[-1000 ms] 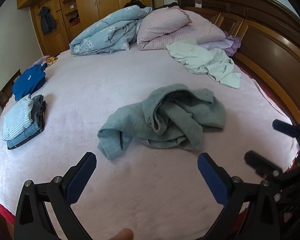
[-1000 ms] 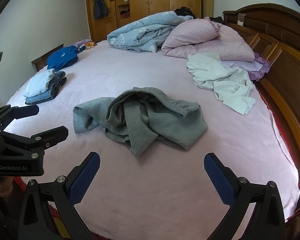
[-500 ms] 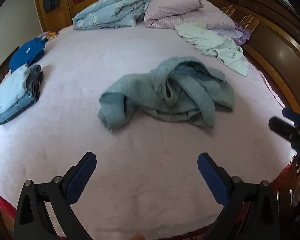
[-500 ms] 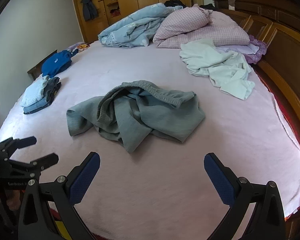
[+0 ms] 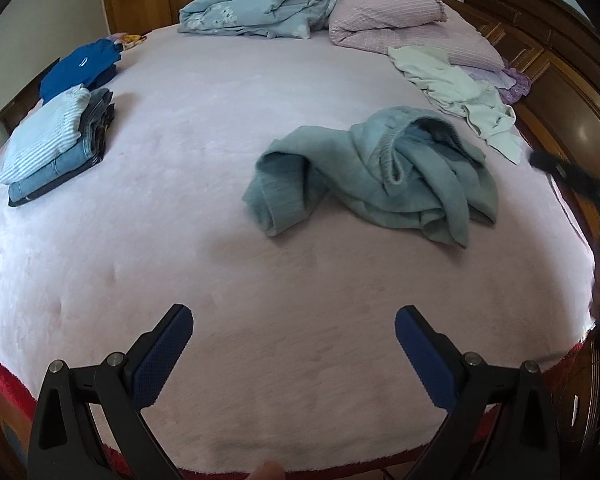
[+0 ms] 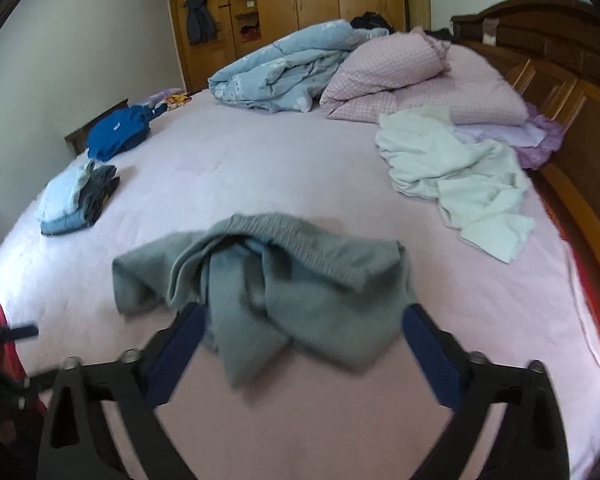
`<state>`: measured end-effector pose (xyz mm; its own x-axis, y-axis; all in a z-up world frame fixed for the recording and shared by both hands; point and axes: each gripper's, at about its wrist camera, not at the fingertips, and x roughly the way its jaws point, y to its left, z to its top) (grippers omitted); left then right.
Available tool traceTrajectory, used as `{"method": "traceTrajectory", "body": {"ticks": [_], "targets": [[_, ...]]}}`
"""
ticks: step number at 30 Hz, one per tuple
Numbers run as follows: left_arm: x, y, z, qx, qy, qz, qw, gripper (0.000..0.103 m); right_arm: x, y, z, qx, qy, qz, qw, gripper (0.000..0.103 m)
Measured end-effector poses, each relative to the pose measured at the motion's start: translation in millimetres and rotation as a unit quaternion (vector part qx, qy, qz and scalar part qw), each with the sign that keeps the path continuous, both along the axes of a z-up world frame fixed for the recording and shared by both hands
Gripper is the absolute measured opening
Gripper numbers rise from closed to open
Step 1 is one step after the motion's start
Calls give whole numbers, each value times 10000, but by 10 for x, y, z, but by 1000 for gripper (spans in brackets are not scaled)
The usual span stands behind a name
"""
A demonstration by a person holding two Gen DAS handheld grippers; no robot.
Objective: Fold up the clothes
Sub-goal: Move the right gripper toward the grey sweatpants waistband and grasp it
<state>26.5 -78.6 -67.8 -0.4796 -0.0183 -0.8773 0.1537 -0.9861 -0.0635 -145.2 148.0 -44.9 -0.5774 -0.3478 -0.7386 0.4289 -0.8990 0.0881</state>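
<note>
Grey-green garment: crumpled, mid-bed. Right hand-held gripper: jaws wide but just closing, straddled garment's near edge; pad contact unclear, blurred. Left hand-held gripper: agape, empty, nearer bed's foot than garment.

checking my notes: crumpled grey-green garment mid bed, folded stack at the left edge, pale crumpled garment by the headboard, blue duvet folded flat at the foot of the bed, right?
Not quite. The blue duvet lies bunched at the far end beside the pink pillow, as the right wrist view shows. The rest stands.
</note>
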Motion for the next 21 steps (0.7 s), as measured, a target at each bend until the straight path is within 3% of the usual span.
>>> {"method": "traceTrajectory", "body": {"ticks": [3,7,11,14,18,20,21], "targets": [[-11,-19,-52,-37,-57,-40,10000,102,-312,-109,-220,183,-421,58,9989,82],[-39,-57,-99,-43,-95,-60,9999,102,-373,-364,-372,279,-571,415,9971,77],[-92,-127,-150,-32,-137,-15,9999,102,-306,-693,-358,589,-163,864,9944,73],[-114,-171,-195,24,-189,29,9998,102,-423,-740,-432,1223,66,680,9901,73],[-132,-222,-261,111,-239,70,9996,102,-601,-575,-576,1123,-303,577,9915,73],[-141,-232,-294,154,-274,88,9995,102,-693,-557,-637,1142,-429,583,9908,70],[-142,-233,-310,180,-288,94,9994,102,-741,-572,-665,1185,-438,559,9904,64]]}}
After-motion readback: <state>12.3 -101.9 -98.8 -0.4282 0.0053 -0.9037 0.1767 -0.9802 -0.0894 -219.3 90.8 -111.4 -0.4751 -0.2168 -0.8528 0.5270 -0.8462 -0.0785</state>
